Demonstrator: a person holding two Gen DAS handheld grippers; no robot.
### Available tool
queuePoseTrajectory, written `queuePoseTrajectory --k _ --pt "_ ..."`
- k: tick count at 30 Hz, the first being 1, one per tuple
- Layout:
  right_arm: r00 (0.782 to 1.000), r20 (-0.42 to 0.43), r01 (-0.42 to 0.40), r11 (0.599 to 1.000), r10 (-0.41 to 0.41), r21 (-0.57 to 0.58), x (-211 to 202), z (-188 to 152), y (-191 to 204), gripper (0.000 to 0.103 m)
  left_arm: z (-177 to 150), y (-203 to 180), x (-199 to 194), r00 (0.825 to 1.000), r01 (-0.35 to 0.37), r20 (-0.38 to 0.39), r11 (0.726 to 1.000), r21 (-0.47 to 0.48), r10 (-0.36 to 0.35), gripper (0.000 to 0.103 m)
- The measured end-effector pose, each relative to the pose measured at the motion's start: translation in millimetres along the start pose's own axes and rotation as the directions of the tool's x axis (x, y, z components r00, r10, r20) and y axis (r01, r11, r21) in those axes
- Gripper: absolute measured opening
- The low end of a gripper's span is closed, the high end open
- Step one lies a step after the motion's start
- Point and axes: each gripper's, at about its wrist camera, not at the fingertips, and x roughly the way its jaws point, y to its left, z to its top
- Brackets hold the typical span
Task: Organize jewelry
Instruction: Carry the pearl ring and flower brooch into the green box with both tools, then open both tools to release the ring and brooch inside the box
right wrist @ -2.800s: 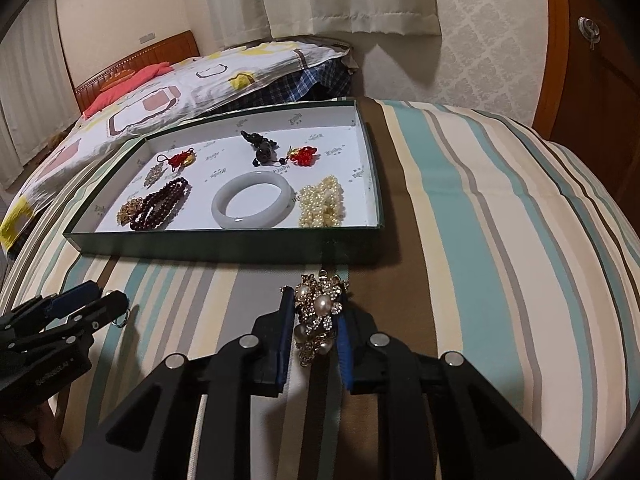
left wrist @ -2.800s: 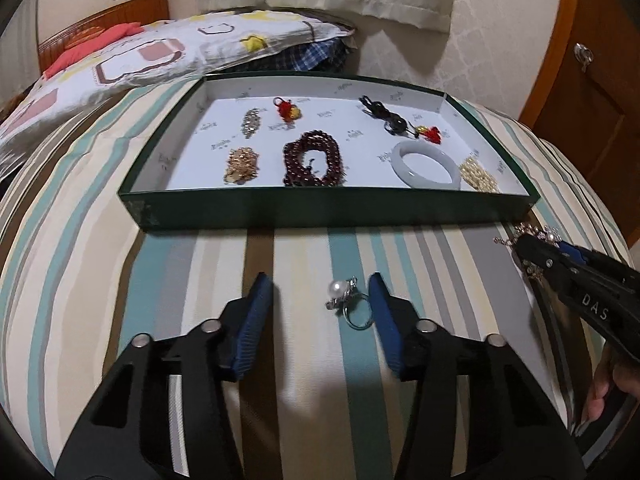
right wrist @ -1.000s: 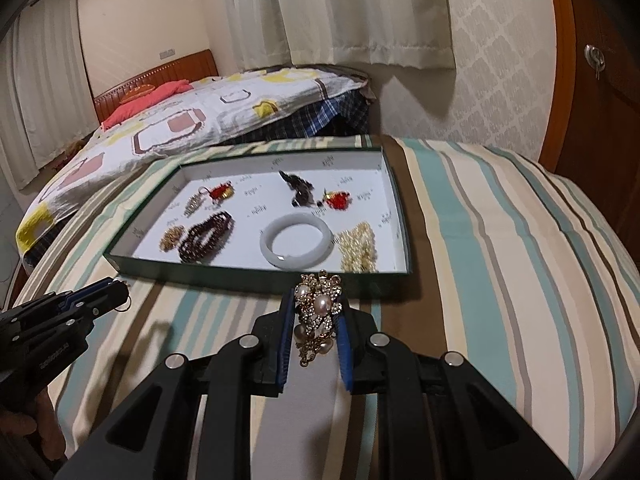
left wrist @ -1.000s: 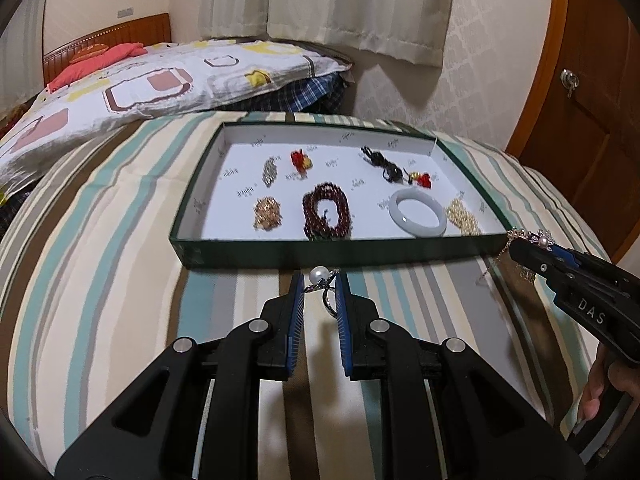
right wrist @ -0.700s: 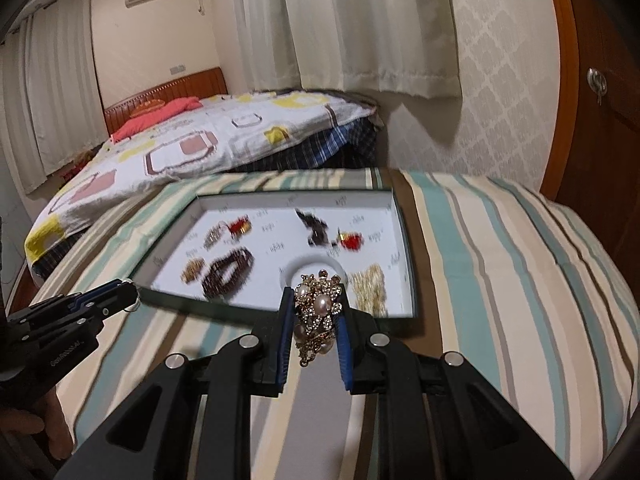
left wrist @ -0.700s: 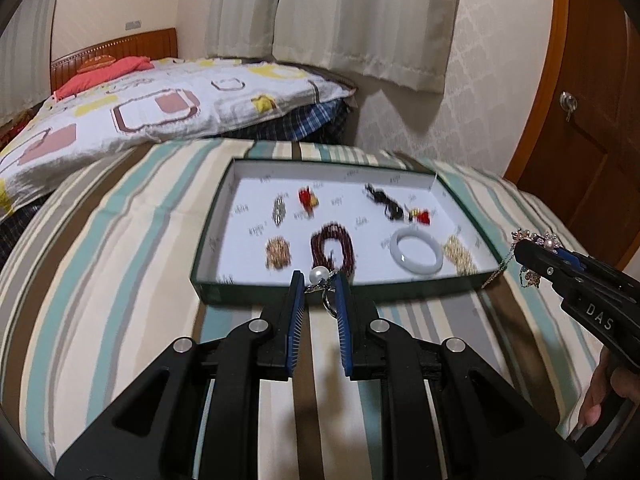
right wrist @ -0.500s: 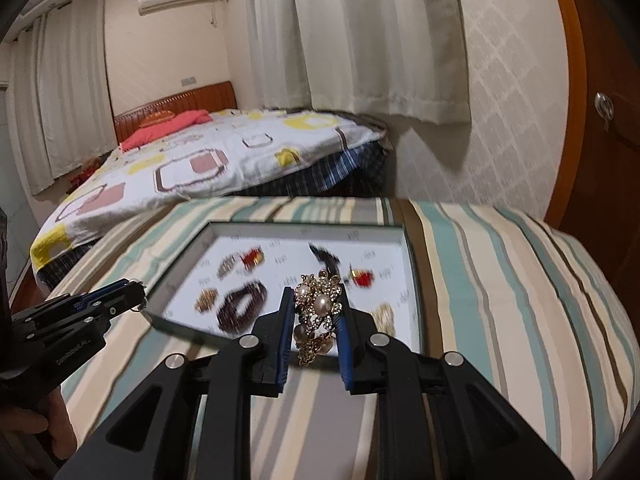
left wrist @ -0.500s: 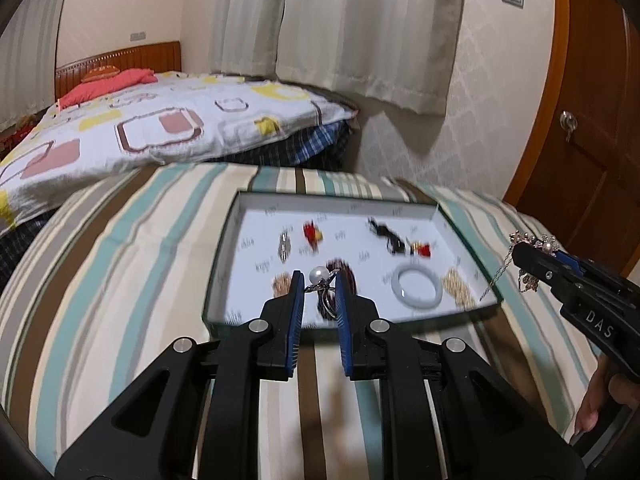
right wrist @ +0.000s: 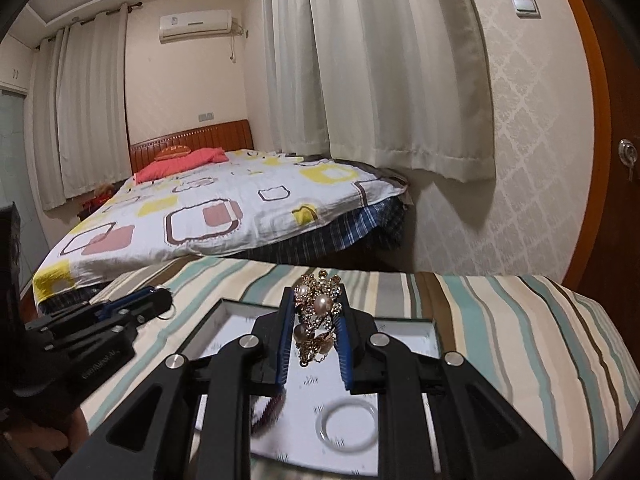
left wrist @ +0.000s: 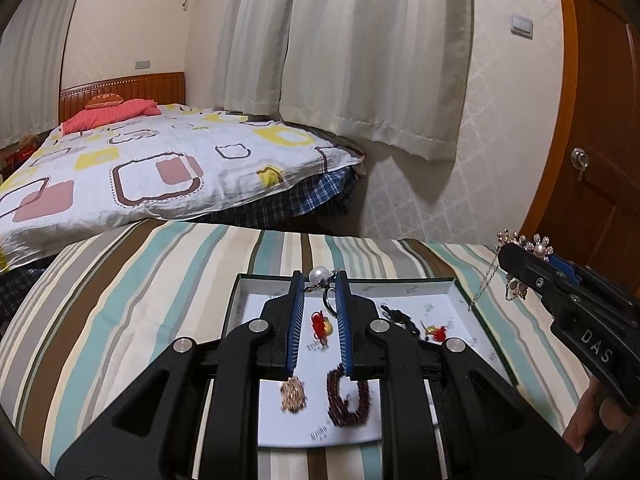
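Left wrist view: I have the left gripper [left wrist: 319, 280] clamped on the pearl ring [left wrist: 322, 280], its pearl standing above the fingertips and its band hanging between the blue pads [left wrist: 293, 322]. Both sit over the green tray [left wrist: 234, 304], which lies on the striped bedspread [left wrist: 120, 292]. Inside the tray, on its white floor, I can see a red tassel charm [left wrist: 320, 326] near the far wall, a second red charm [left wrist: 436, 334] and a dark knotted piece [left wrist: 398, 317] toward the tray's right side, and, nearer the tray's front edge, a small gold cluster [left wrist: 293, 394] beside a dark red bead bracelet [left wrist: 347, 398]. To the right of the tray, the right gripper [left wrist: 520, 250] is closed on the gold pearl brooch [left wrist: 526, 242], a thin chain dangling from it toward the tray's right rim. In the right wrist view the brooch [right wrist: 316, 320] sits pinched between the pads above the tray [right wrist: 208, 320], and a pale jade bangle [right wrist: 346, 426] lies on the tray floor near its front edge.
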Motion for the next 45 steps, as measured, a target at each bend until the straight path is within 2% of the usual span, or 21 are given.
queuePoseTrajectory --k 6,11,24,29,35,45 --pt "0.997 -0.071 -0.012 1.0 0.013 0.013 40 -19 2 0.02 -18 6 42 0.997 -0.011 -0.081 1.0 0.002 0.011 0.016" --pt "0.988 -0.155 -0.01 1.0 0.014 0.026 74 -42 1 0.02 -39 12 75 0.986 -0.021 -0.165 1.0 0.003 0.022 0.016" --pt "0.96 -0.281 0.004 0.999 0.008 0.041 108 -71 -3 0.02 -64 11 117 0.955 -0.034 -0.293 0.999 0.024 0.039 0.016" --pt "0.945 -0.327 0.017 0.999 -0.002 0.043 118 -75 -5 0.02 -67 13 124 0.945 -0.046 -0.325 0.999 0.02 0.05 0.016" --pt "0.932 -0.364 0.02 0.999 -0.005 0.038 126 -77 -5 0.02 -65 9 127 0.94 -0.058 -0.333 0.997 0.046 0.07 0.016" --pt "0.927 -0.375 0.021 0.999 -0.001 0.049 127 -78 -7 0.02 -65 9 128 0.94 -0.058 -0.334 0.997 0.044 0.069 0.016"
